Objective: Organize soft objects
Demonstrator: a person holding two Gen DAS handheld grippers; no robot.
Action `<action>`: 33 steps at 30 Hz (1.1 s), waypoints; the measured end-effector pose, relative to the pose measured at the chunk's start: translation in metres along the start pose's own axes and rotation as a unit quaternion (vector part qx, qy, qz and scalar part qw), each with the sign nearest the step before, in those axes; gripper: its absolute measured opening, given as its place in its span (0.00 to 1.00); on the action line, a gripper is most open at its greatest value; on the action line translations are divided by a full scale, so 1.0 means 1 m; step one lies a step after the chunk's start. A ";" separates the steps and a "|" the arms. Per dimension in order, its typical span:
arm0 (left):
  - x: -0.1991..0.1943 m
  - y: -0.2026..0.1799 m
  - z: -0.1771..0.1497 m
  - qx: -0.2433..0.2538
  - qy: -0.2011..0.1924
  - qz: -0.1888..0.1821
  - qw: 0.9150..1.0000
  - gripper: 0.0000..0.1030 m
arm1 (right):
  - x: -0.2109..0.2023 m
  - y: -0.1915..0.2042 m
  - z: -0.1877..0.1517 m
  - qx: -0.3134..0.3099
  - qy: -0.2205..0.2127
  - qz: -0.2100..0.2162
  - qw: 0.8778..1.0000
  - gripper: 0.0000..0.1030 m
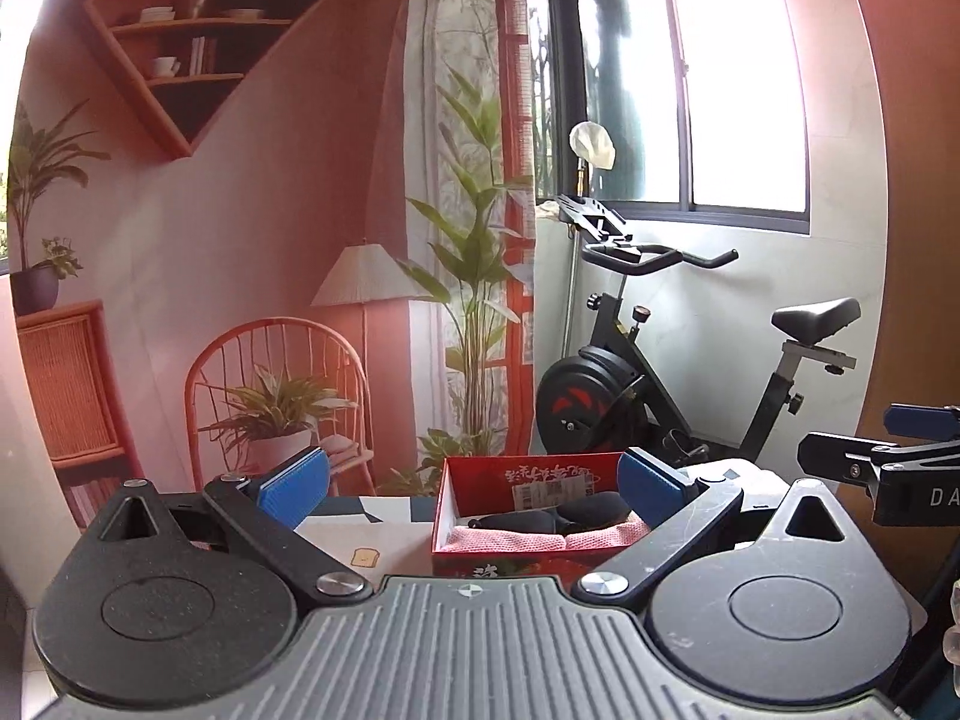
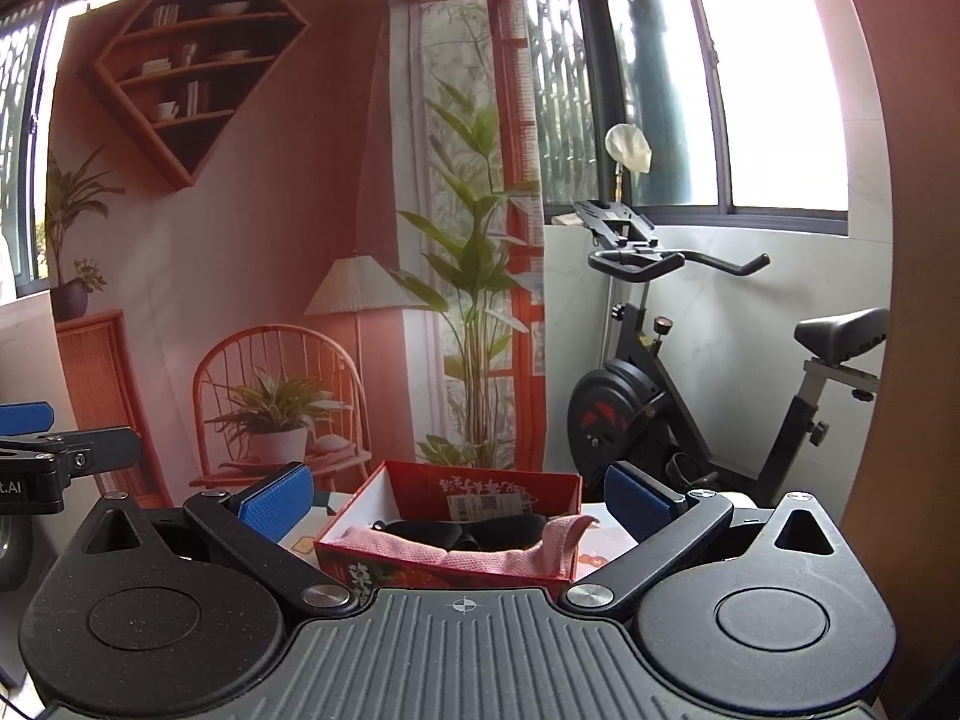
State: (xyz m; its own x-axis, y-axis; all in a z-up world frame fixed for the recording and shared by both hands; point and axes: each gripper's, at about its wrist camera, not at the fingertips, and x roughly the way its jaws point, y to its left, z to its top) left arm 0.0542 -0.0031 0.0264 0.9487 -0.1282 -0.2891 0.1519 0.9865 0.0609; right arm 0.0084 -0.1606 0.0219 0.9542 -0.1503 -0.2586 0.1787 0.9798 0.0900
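Standing behind, exercise bike [image 2: 708, 396] and printed backdrop [image 2: 252, 228], red box [image 2: 456, 516] on tabletop [image 1: 366, 534] holding pink cloth [image 2: 516, 558] and black soft item [image 2: 474, 531], left tongs [image 1: 474, 489] and right tongs [image 2: 459, 495] released, empty.

Red box [image 2: 480, 483], pink cloth [image 2: 510, 558], blue-padded tongs [image 2: 459, 498]

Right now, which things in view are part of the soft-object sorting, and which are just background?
Job:
red box
pink cloth, in the box
black eye mask, on the cloth
left claw, open
right claw, open

Background:
exercise bike
printed backdrop
window
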 end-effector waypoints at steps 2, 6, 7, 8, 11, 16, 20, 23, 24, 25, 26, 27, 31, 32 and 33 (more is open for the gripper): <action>0.000 0.000 -0.002 -0.005 0.001 0.001 1.000 1.00 | -0.004 -0.003 -0.002 0.006 0.001 0.000 1.000 1.00; 0.001 -0.002 -0.004 0.000 0.003 0.009 1.000 1.00 | -0.005 -0.008 -0.005 0.006 0.008 -0.004 1.000 1.00; -0.001 -0.001 -0.004 0.000 0.002 0.009 1.000 1.00 | -0.004 -0.009 -0.004 0.006 0.008 -0.004 1.000 1.00; -0.003 0.000 -0.005 0.000 0.003 0.008 1.000 1.00 | -0.004 -0.010 -0.004 0.008 0.007 -0.005 1.000 1.00; -0.004 -0.001 -0.004 -0.001 0.004 0.009 1.000 1.00 | -0.003 -0.014 -0.004 0.017 0.007 -0.007 1.000 1.00; -0.005 0.002 -0.006 -0.006 0.006 0.014 1.000 1.00 | -0.001 -0.019 -0.003 0.024 0.009 -0.011 1.000 1.00; -0.005 0.003 -0.005 -0.011 0.007 0.016 1.000 1.00 | 0.000 -0.020 -0.004 0.024 0.011 -0.012 1.000 1.00; -0.006 0.003 -0.005 -0.012 0.007 0.018 1.000 1.00 | 0.000 -0.020 -0.004 0.025 0.011 -0.013 1.000 1.00; -0.006 0.003 -0.005 -0.013 0.007 0.018 1.000 1.00 | 0.000 -0.020 -0.004 0.026 0.011 -0.012 1.000 1.00; -0.006 0.003 -0.005 -0.013 0.006 0.018 1.000 1.00 | 0.000 -0.020 -0.004 0.025 0.011 -0.013 1.000 1.00; -0.006 0.003 -0.005 -0.013 0.006 0.018 1.000 1.00 | 0.000 -0.020 -0.004 0.025 0.011 -0.013 1.000 1.00; -0.006 0.004 -0.004 -0.014 0.006 0.019 1.000 1.00 | 0.000 -0.020 -0.004 0.024 0.011 -0.013 1.000 1.00; -0.006 0.003 -0.005 -0.016 0.007 0.019 1.000 1.00 | 0.000 -0.021 -0.004 0.025 0.012 -0.013 1.000 1.00; -0.006 0.003 -0.005 -0.016 0.006 0.019 1.000 1.00 | 0.000 -0.021 -0.004 0.025 0.012 -0.013 1.000 1.00; -0.006 0.003 -0.005 -0.016 0.006 0.018 1.000 1.00 | 0.000 -0.021 -0.005 0.025 0.011 -0.014 1.000 1.00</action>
State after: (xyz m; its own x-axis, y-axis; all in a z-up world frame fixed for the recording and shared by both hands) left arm 0.0474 0.0013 0.0240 0.9500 -0.0918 -0.2984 0.1089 0.9932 0.0413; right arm 0.0037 -0.1805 0.0155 0.9432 -0.1734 -0.2834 0.2168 0.9676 0.1297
